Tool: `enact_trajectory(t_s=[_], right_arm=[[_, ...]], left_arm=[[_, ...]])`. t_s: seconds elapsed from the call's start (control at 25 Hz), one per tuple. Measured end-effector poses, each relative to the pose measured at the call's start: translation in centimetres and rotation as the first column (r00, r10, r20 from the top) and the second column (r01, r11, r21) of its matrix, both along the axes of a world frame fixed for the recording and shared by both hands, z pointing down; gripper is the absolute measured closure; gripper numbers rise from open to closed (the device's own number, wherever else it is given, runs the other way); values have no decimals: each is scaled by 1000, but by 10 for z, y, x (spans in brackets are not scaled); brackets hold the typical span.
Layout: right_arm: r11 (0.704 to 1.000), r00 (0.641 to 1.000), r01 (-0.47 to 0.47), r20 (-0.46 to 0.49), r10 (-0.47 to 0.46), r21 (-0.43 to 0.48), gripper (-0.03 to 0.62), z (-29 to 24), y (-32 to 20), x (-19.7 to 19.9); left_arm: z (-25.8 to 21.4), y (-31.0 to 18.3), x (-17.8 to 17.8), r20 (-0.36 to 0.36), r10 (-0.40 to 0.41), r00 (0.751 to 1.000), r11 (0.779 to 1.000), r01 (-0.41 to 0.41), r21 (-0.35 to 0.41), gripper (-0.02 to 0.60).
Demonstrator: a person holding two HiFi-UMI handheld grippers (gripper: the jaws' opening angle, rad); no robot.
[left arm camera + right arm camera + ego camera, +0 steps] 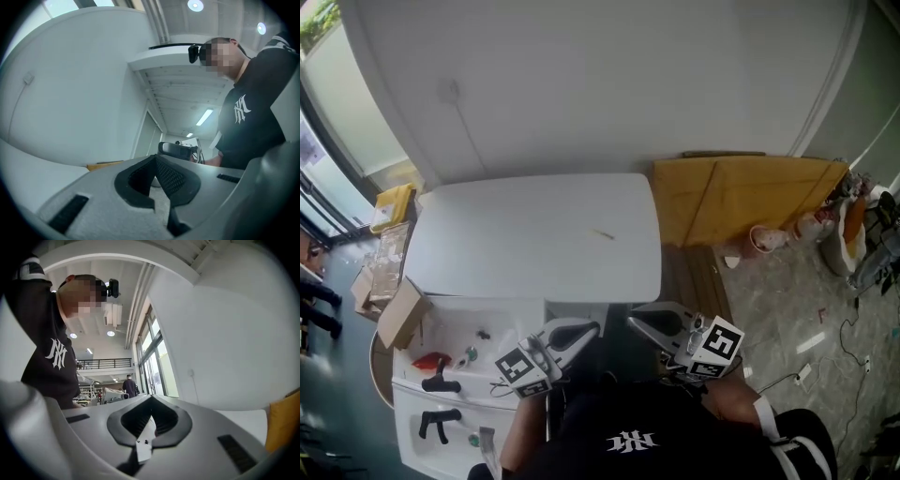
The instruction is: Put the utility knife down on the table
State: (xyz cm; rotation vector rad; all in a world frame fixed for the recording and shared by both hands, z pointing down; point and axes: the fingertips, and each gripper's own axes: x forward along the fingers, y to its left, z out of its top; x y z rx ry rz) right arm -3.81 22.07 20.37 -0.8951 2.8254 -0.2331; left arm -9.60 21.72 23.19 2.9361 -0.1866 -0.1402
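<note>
Jaws of right gripper (151, 401) clamp utility knife (144, 445).

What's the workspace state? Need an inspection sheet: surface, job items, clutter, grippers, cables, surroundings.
Surface: white table, bare except one small thin scrap, too small to identify.
Job's things: utility knife, nothing seen.
Clutter: side cart at the left holds a red item and black tools; cardboard box beside it.
Grippers: left gripper tongs together, empty. Right gripper tongs together; pale sliver near their base, unidentifiable.
Cables: white plug with thin lead on the floor, right.
Surroundings: yellow board against the wall.
</note>
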Motion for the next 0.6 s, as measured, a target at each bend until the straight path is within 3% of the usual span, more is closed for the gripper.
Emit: enact_trajectory(t_s=[0.12,0.24,0.4,0.6], right_arm=[[1000,1000,-15,12,15,6,589,-1,8,8],[999,999,-46,16,47,-24,591,6,19,26],[995,995,-97,-6,97,-38,591,18,38,50],[997,997,-81,-17,81,-14,591,27,61,67]], left_arm=[[-9,9,4,7,-40,999,998,40,39,577],[-12,13,11,11,-92,996,995,91,29,575],[-23,24,25,-57,-104,993,994,103,-23,577],[-6,42,50,42,-85,996,993,81,86,577]])
